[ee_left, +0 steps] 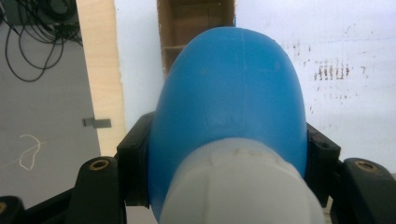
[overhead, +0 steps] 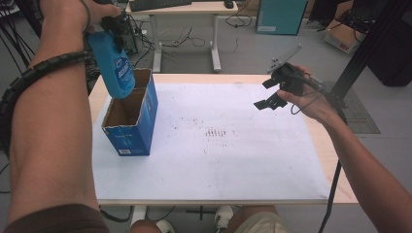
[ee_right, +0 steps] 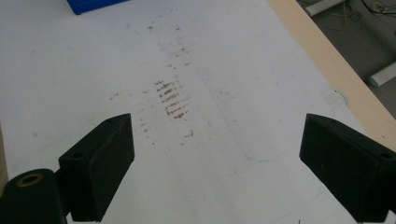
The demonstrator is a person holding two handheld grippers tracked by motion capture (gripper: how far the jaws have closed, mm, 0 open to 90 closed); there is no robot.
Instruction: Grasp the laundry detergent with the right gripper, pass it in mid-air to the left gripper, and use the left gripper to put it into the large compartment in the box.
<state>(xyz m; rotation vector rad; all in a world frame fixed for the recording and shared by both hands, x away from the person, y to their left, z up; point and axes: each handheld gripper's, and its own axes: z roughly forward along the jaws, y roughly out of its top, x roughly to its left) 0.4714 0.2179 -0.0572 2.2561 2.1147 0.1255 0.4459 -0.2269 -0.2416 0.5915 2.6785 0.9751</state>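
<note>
A: Where is the blue bottle (overhead: pixel 112 65) sitting relative to edges?

B: It is hanging tilted, base down, over the open top of the blue carton (overhead: pixel 130 121), which is standing at the table's far-left corner, close to the left wooden edge (overhead: pixel 95 94). The left gripper (overhead: pixel 112 24) is clamping the bottle just below its white cap (ee_left: pixel 243 186), jaws pressing both sides.

A: Free room?

B: The white sheet (overhead: pixel 218 145) is lying bare from centre to right, marked with brownish smudges (ee_right: pixel 172 98). The right gripper (overhead: pixel 272 94) is hovering over the far-right part, jaws spread wide, gripping nothing.

A: Surroundings?

B: A grey floor, cables and a second desk (overhead: pixel 184 9) are showing beyond the far edge.
</note>
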